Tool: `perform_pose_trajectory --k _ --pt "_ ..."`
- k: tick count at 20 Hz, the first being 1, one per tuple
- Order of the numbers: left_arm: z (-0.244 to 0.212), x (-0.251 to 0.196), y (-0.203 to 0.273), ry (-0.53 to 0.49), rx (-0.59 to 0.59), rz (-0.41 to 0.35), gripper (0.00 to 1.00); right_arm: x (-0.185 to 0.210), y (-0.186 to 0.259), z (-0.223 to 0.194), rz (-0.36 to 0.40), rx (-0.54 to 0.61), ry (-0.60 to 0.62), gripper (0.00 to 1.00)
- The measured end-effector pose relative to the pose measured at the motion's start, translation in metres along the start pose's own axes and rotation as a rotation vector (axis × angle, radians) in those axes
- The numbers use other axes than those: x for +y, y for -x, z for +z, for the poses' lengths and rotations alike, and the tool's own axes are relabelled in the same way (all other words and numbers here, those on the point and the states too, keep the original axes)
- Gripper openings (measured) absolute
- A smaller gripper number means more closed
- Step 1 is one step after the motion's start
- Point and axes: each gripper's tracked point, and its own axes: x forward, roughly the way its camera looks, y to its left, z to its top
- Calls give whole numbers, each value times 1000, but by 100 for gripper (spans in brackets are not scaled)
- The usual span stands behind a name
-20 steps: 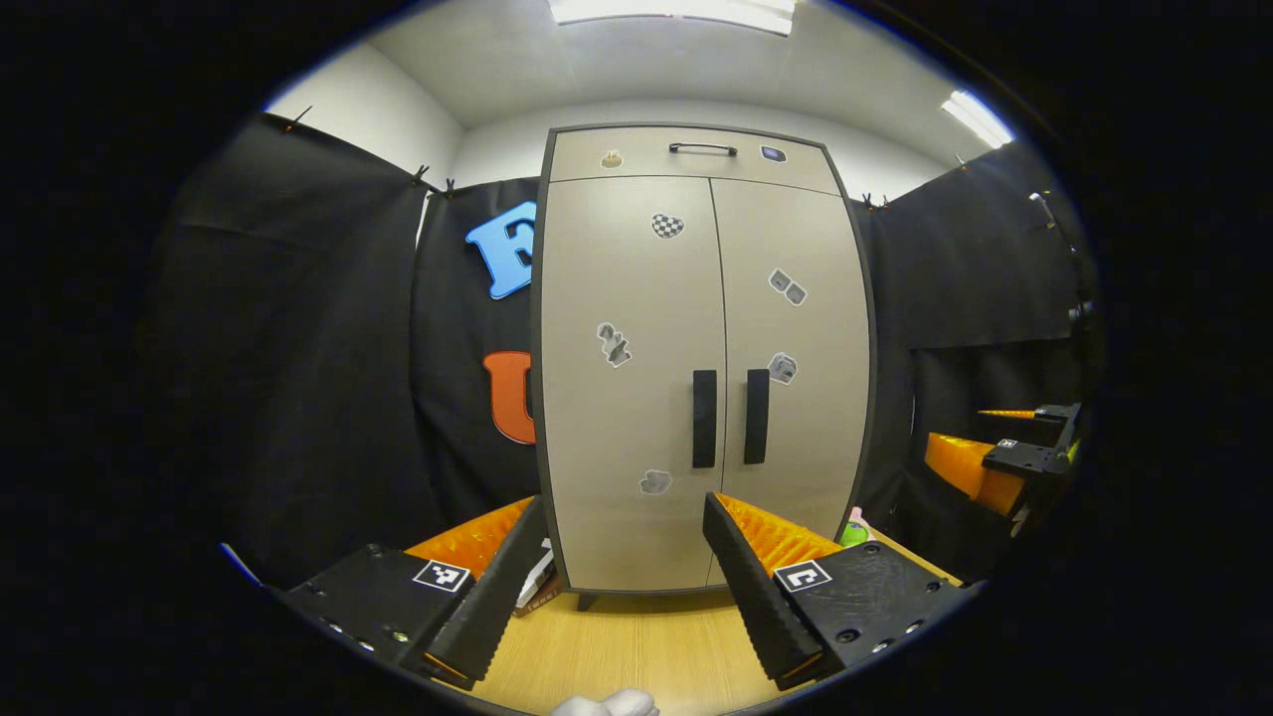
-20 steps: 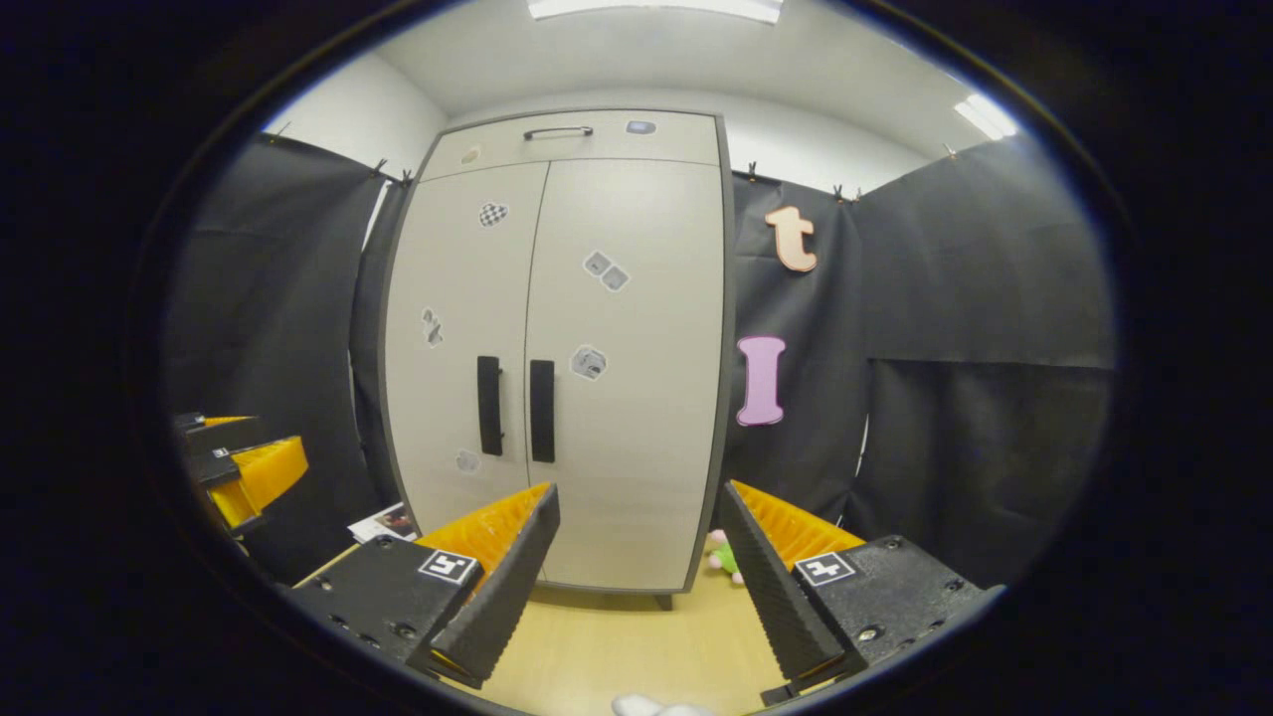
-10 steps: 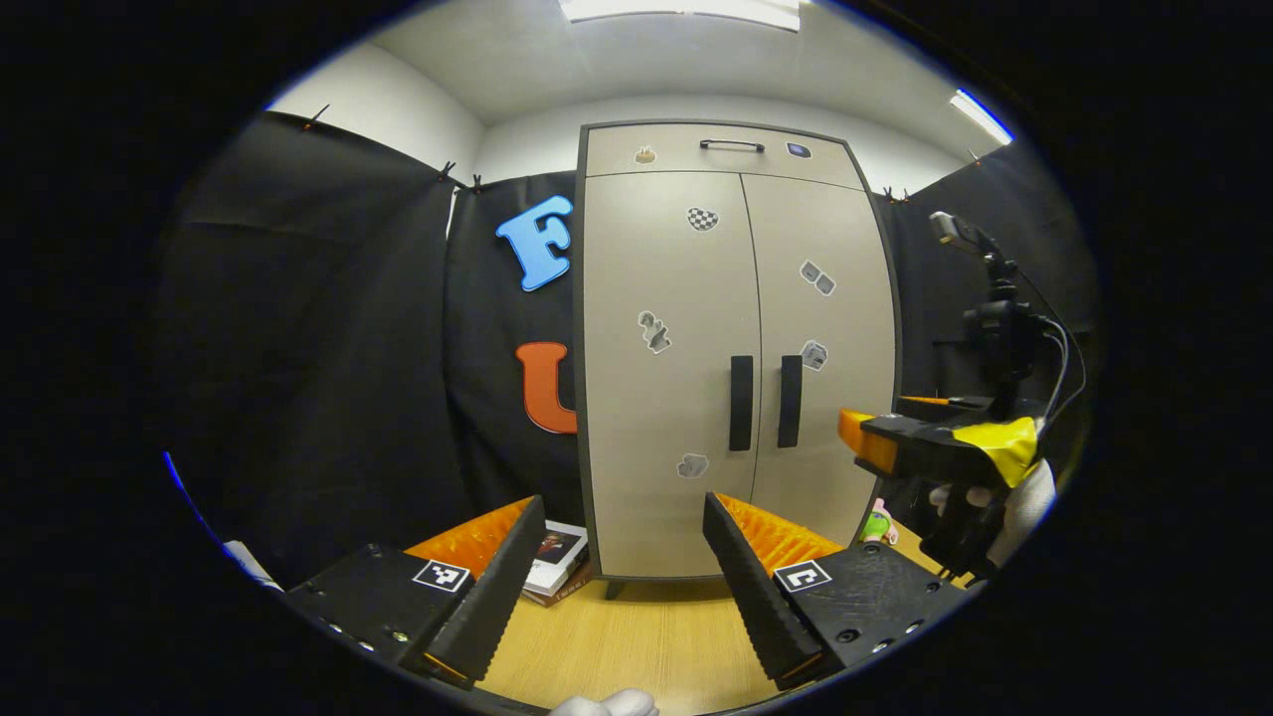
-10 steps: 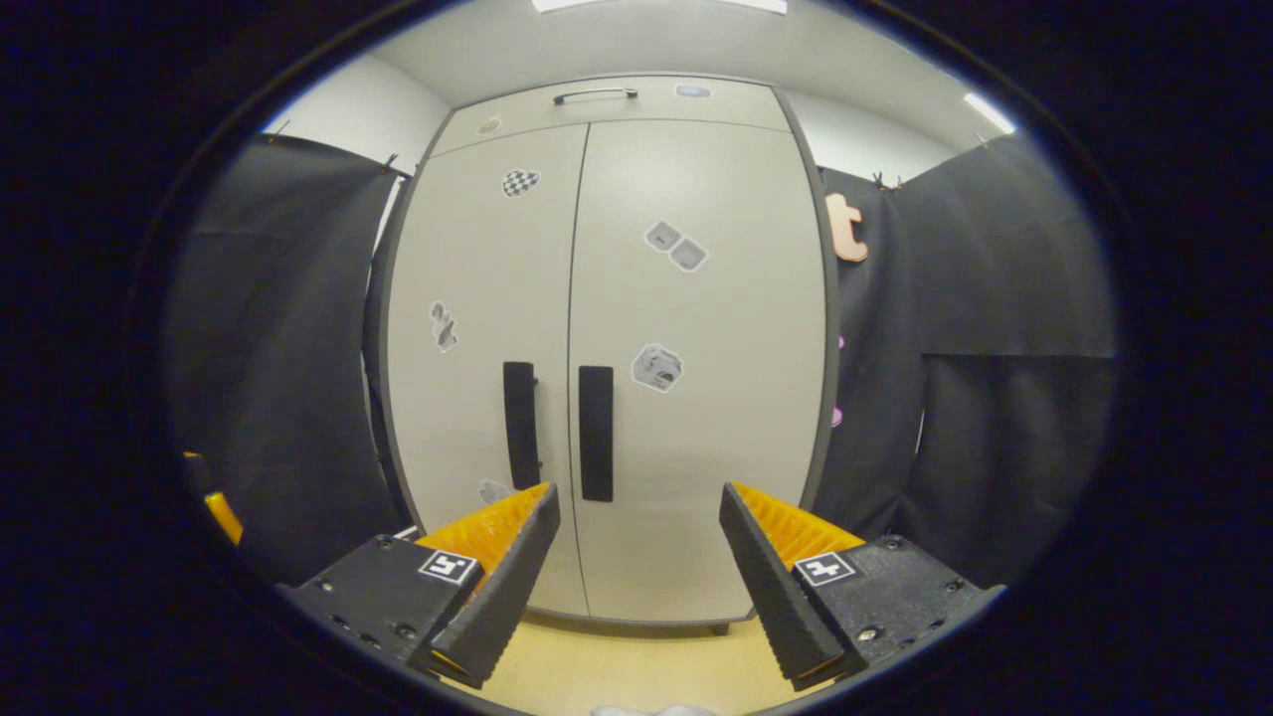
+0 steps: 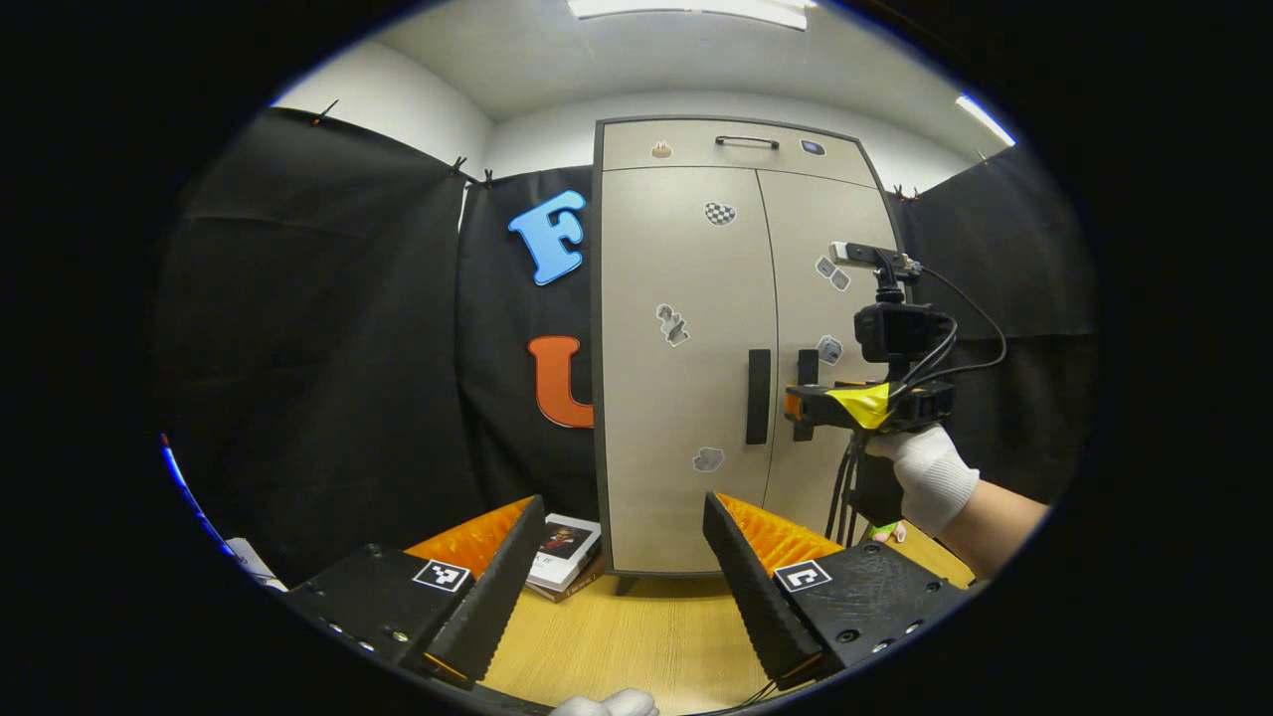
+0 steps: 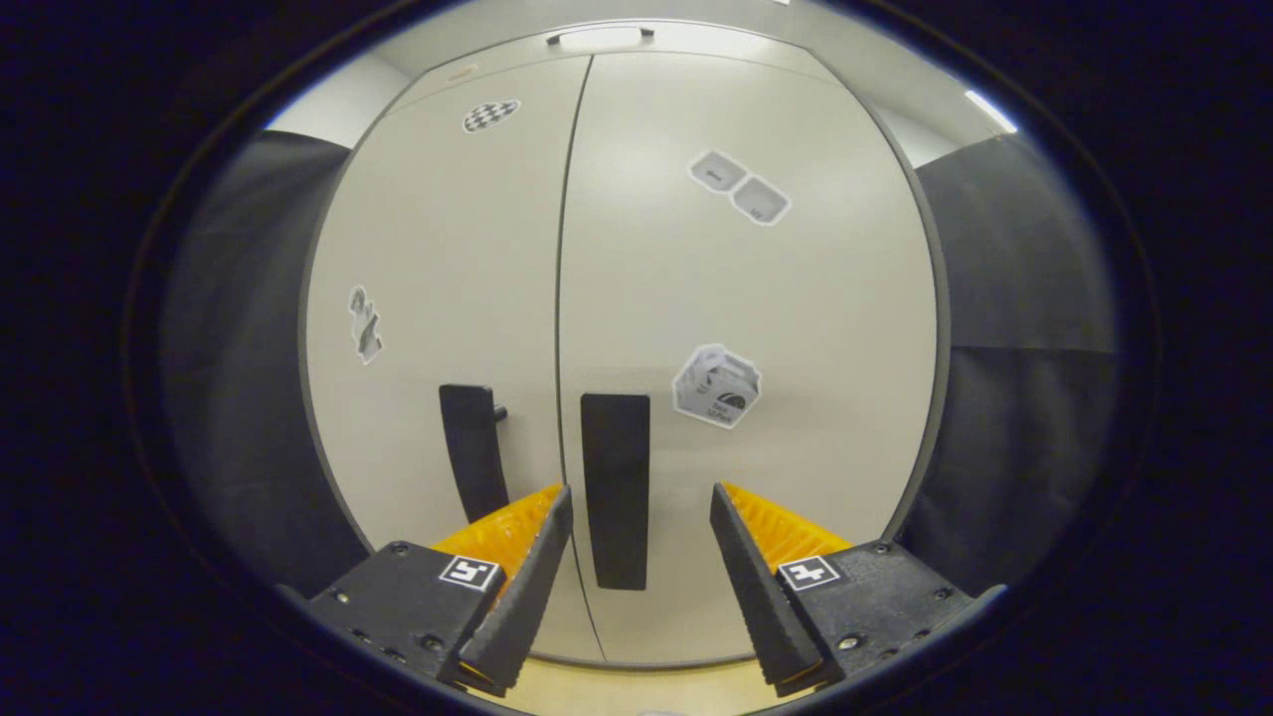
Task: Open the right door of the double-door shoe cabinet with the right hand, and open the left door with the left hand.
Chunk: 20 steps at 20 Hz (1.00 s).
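The beige double-door shoe cabinet [image 5: 686, 477] stands straight ahead with both doors closed. In the left gripper view, my left gripper [image 5: 622, 512] is open and well short of the cabinet, below the left door's black handle [image 5: 758, 396]. A gloved hand [image 5: 925, 477] holds my right gripper [image 5: 796, 406] up against the right door's handle [image 5: 807, 364]. In the right gripper view, the right gripper [image 6: 636, 497] is open with the right door's handle [image 6: 616, 477] standing between its fingers. I see no pressing contact. The left handle [image 6: 471, 447] is just to its left.
Books [image 5: 562, 552] lie on the wooden floor [image 5: 636, 636] at the cabinet's left foot. A small green toy [image 5: 880, 532] sits at its right foot. A top drawer with a handle [image 5: 746, 141] caps the cabinet. Black cloth walls close in both sides.
My right gripper has moved forward from the side up to the right door's handle, which now stands between its open fingers. The left gripper has shifted a little; the cabinet sits further right in its view.
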Motion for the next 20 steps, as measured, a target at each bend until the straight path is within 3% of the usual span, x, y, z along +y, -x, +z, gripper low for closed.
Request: perform_pose_trajectory --k 6,8,9,10,15,20 --pt "-2 -3 -4 2 8 -16 95 4 -16 -8 -13 40 -9 69" --pt "1 -2 -4 3 -2 -15 95 9 -17 -8 0 47 -40 59" --pt "0 -2 -5 4 -2 -20 95 9 -15 -7 -9 46 -45 42" --pt "1 -2 -5 3 -5 -22 95 9 -16 -8 -14 54 -35 37" --pt "2 -2 -2 0 -17 -20 95 8 -9 -9 6 68 -25 23" --pt "5 2 2 6 -27 13 95 7 20 -15 25 59 -28 20"
